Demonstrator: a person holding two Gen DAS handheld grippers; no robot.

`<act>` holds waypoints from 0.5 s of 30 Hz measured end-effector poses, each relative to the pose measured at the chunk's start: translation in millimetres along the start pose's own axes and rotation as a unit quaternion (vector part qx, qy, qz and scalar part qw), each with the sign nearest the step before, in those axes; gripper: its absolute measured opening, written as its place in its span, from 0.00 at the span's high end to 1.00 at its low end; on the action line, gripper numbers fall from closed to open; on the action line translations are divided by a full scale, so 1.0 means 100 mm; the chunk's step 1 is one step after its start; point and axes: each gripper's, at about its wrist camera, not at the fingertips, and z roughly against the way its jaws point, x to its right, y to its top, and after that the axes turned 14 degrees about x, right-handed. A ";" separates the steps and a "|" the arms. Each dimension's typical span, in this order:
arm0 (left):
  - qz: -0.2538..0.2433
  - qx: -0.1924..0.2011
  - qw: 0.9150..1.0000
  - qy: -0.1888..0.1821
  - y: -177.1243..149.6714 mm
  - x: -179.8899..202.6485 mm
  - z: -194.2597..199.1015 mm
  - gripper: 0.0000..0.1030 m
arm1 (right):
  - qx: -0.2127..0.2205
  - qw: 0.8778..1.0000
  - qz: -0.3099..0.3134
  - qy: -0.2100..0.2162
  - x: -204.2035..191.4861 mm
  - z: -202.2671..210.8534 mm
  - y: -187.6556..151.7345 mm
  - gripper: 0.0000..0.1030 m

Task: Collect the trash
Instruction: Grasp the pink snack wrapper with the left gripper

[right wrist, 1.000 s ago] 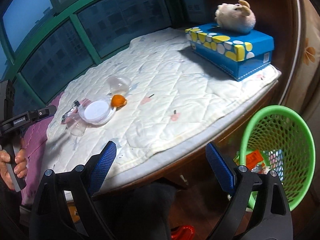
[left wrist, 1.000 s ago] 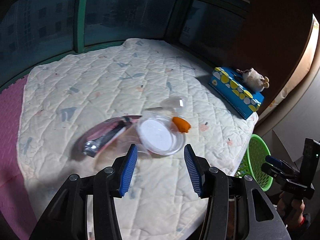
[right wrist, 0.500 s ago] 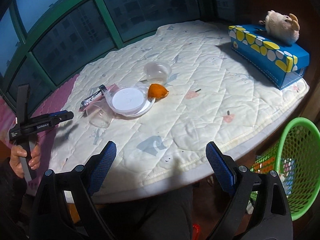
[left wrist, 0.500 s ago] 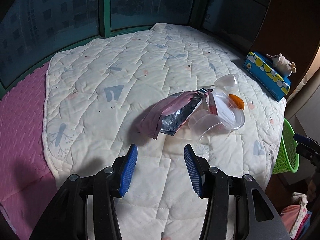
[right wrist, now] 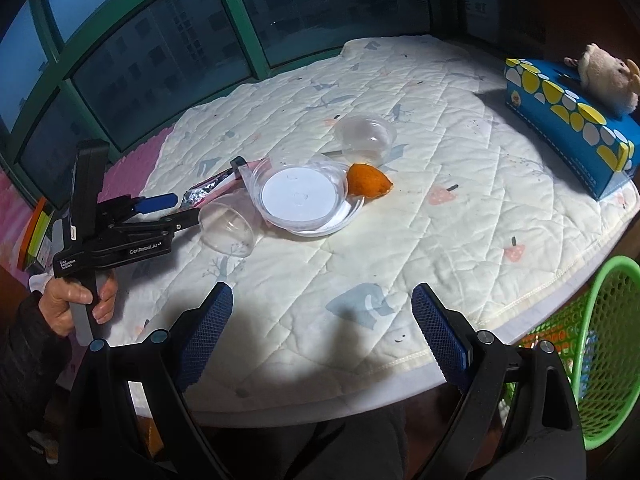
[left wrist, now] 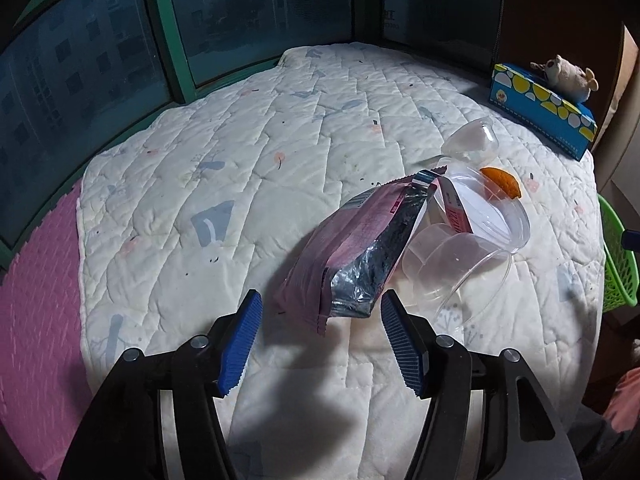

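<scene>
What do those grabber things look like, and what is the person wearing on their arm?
Both are black plastic tools. The left gripper and right gripper each have two fingers tipped with ribbed blue pads and round silver screws. In the right wrist view, the left one shows a pistol handle and white lettering on its side. The hand holding it comes out of a dark sleeve.

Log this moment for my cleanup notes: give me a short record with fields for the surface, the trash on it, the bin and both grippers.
surface: quilted mat
trash: pink foil wrapper, clear plastic cup on its side, round clear lid, orange peel, small clear cup
bin: green mesh basket, beside the mat's edge, some litter inside
left gripper: jaws opening, wrapper's near end just ahead, not gripped
right gripper: open, nothing between its fingers
other: blue tissue box with plush toy on top
</scene>
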 end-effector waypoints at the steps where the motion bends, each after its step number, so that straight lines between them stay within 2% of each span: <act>1: -0.012 0.004 1.000 0.002 0.00 0.02 -0.02 0.42 | -0.001 1.000 0.001 0.001 -0.02 -0.01 0.00 0.12; 4: -0.030 0.015 0.999 -0.003 0.01 0.04 -0.04 0.44 | -0.004 1.000 0.006 0.003 -0.08 -0.05 0.01 0.12; 7: -0.036 0.023 0.999 -0.015 0.00 0.04 -0.03 0.54 | -0.008 1.000 0.013 0.005 -0.14 -0.08 0.01 0.12; 8: -0.032 0.024 0.999 -0.020 0.00 0.03 -0.03 0.61 | -0.009 1.000 0.014 0.005 -0.16 -0.09 0.00 0.12; 11: -0.019 0.032 0.999 -0.033 -0.01 -0.01 0.00 0.68 | -0.012 1.000 0.018 0.008 -0.21 -0.12 0.00 0.12; 15: -0.002 0.034 0.999 -0.040 -0.01 -0.06 0.04 0.84 | -0.014 0.999 0.024 0.015 -0.30 -0.16 0.02 0.12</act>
